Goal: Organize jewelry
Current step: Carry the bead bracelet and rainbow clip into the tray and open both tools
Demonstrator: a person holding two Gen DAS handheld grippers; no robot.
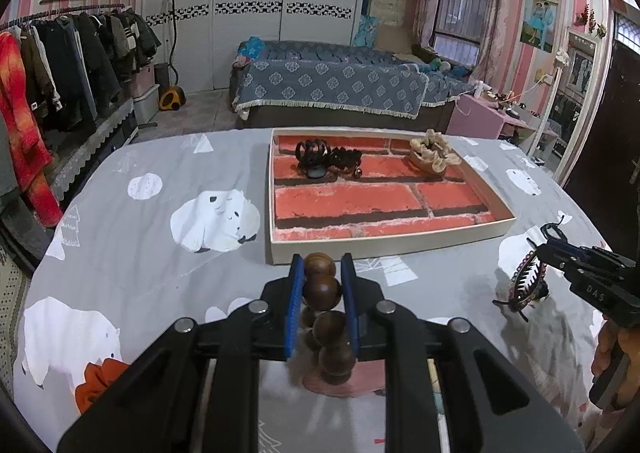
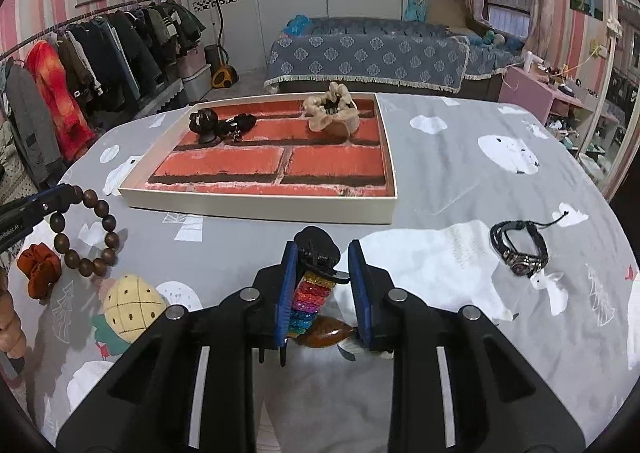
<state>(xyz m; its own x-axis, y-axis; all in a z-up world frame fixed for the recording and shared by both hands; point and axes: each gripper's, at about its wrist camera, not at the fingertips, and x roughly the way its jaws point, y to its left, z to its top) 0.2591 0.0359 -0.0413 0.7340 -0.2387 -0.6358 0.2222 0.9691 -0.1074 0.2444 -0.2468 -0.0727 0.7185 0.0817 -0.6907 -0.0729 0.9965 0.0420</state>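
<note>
My left gripper point(image 1: 322, 265) is shut on a brown wooden bead bracelet point(image 1: 322, 289), which hangs in a loop above the grey bear-print cloth; the right wrist view shows that bracelet point(image 2: 100, 229) at the far left. My right gripper point(image 2: 322, 253) is shut on a rainbow sequin hair clip point(image 2: 314, 289) with black teeth, standing upright between the blue pads. From the left wrist view that hair clip point(image 1: 528, 281) sits at the right gripper's point(image 1: 550, 251) tips. Beyond both grippers lies a shallow brick-pattern tray point(image 1: 392, 243) point(image 2: 260, 209).
The tray holds a black claw clip point(image 1: 310, 155), a black scrunchie point(image 1: 346, 159) and a beige scrunchie point(image 1: 432, 151). On the cloth lie a dark watch-bracelet point(image 2: 520, 249), an orange scrunchie point(image 2: 38, 269), a yellow dotted item point(image 2: 128, 305) and a glossy brown piece point(image 2: 324, 335).
</note>
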